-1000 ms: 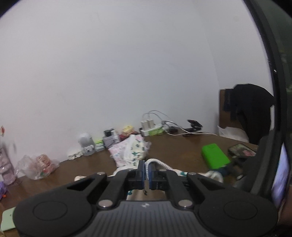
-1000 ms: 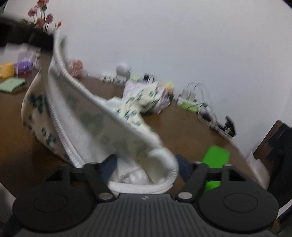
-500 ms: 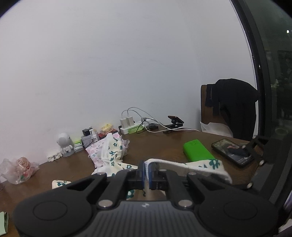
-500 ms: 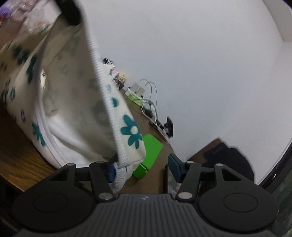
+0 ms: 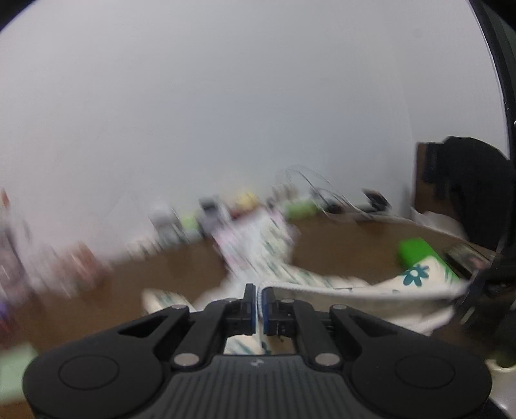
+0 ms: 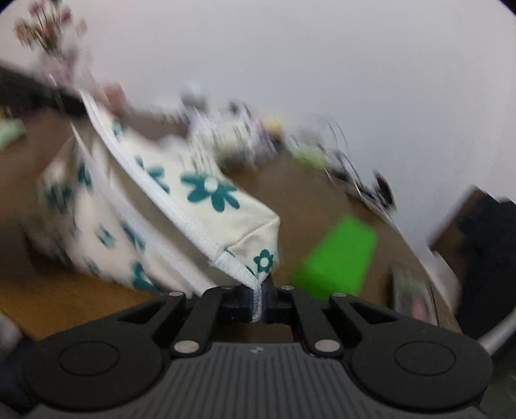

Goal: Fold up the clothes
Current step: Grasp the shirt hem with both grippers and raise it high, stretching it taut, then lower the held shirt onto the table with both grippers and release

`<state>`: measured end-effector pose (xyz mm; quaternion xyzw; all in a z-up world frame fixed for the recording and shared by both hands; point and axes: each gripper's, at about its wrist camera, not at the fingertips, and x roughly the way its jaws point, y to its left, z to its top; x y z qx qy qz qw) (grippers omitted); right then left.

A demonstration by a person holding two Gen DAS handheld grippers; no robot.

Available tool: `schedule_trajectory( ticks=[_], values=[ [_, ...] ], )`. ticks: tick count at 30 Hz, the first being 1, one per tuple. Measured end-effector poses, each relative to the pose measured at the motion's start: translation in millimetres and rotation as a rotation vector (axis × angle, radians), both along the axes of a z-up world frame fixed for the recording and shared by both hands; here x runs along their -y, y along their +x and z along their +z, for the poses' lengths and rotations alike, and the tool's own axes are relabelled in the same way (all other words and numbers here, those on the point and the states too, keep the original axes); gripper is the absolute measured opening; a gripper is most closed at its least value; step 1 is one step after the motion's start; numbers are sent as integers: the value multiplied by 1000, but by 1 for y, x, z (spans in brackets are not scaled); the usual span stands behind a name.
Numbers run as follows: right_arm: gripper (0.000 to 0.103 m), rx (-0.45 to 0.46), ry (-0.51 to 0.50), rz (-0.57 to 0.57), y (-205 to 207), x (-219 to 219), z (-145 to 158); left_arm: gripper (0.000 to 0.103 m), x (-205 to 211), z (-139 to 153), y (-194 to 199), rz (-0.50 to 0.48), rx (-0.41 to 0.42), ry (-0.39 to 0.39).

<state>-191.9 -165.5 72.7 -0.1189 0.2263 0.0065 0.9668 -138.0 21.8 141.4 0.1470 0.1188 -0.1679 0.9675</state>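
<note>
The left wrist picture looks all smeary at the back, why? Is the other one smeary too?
Left wrist view: motion blur smears the clutter along the wall, while the left gripper stays sharp, shut on the flowery garment. Right wrist view: also smeared, the green box and far clutter most, yet the right gripper is crisp. Both fisheye views bend the wooden table edge into a curve.

A lived-in room at home: a brown wooden table point(image 6: 290, 180) against a plain white wall point(image 5: 225, 96), cluttered with chargers and cables point(image 5: 309, 183), small trinkets (blurred), flowers point(image 6: 48, 29), and a dark garment point(image 5: 467, 187) draped over a chair.
</note>
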Motion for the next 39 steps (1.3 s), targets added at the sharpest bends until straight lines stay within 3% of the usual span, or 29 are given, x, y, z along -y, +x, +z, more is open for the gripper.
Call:
schedule_trajectory(
  ticks=[7,11,15,17,19,23,27,31,34,39],
  values=[
    [4,516,-30,238,-46,27,215,3,-34,187,-74,10,455,-101],
    [4,677,-82,299,-79,17,295,3,-30,248,-116,86,655,-66],
    [4,826,-190,299,-109,1,354,3,-41,289,-142,91,740,-97],
    [4,864,-230,290,-118,-6,367,4,-46,301,-147,92,764,-116],
    [4,831,-228,295,-102,-10,363,4,-49,306,-143,96,769,-112],
    [4,740,-211,308,-59,-17,348,4,-52,295,-98,92,673,-103],
    [4,649,-193,320,-17,-24,334,4,-41,241,-2,137,471,-3],
    [4,452,-209,285,87,-46,282,3,-37,189,91,249,383,122],
    [4,404,-199,283,135,-67,261,3,-47,204,87,270,468,118],
    [4,584,-49,276,115,-73,296,4,-64,241,62,280,643,91]
  ],
)
